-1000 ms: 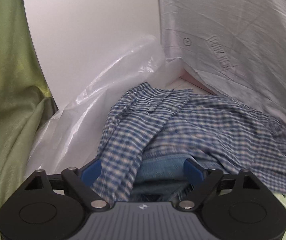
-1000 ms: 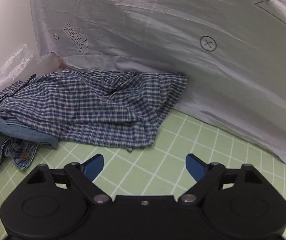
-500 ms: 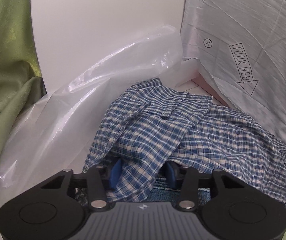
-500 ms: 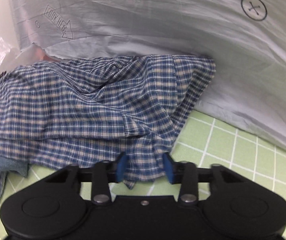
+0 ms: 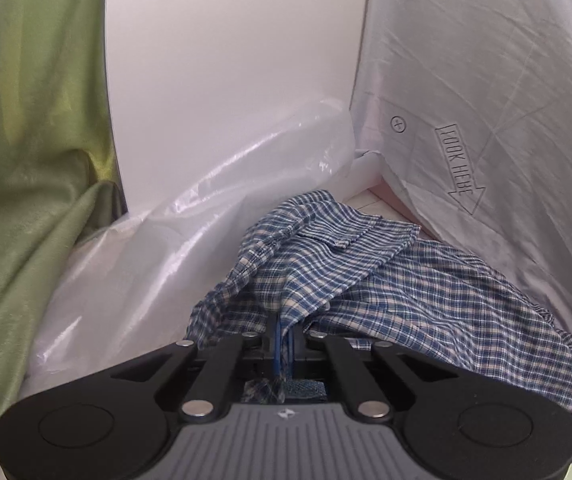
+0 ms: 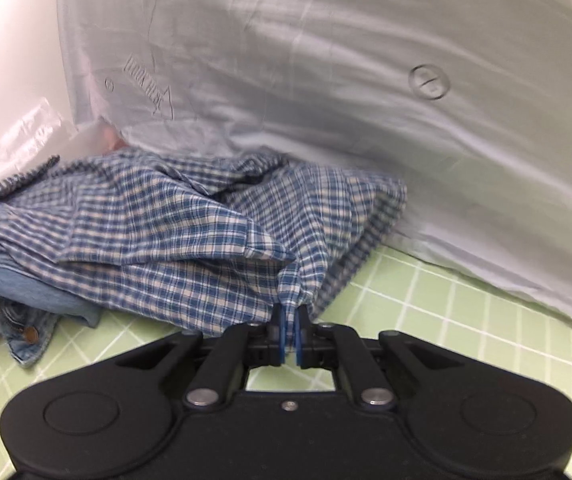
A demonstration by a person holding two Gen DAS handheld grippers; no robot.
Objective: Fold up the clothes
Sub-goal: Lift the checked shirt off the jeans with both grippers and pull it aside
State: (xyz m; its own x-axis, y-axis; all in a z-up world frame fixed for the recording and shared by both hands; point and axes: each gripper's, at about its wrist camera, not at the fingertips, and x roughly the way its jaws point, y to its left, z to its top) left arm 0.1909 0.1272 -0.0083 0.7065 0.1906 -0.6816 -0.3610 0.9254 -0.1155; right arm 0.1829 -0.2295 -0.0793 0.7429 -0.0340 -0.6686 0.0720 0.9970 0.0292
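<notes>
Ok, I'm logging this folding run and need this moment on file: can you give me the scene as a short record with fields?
garment in work: plaid shirt, crumpled
left gripper: shut on plaid shirt
right gripper: shut on plaid shirt, at its near edge
under the shirt: denim jeans, partly covered
surface: green grid mat
backdrop: grey sheet printed "LOOK HERE"
beside the pile: clear plastic film
</notes>
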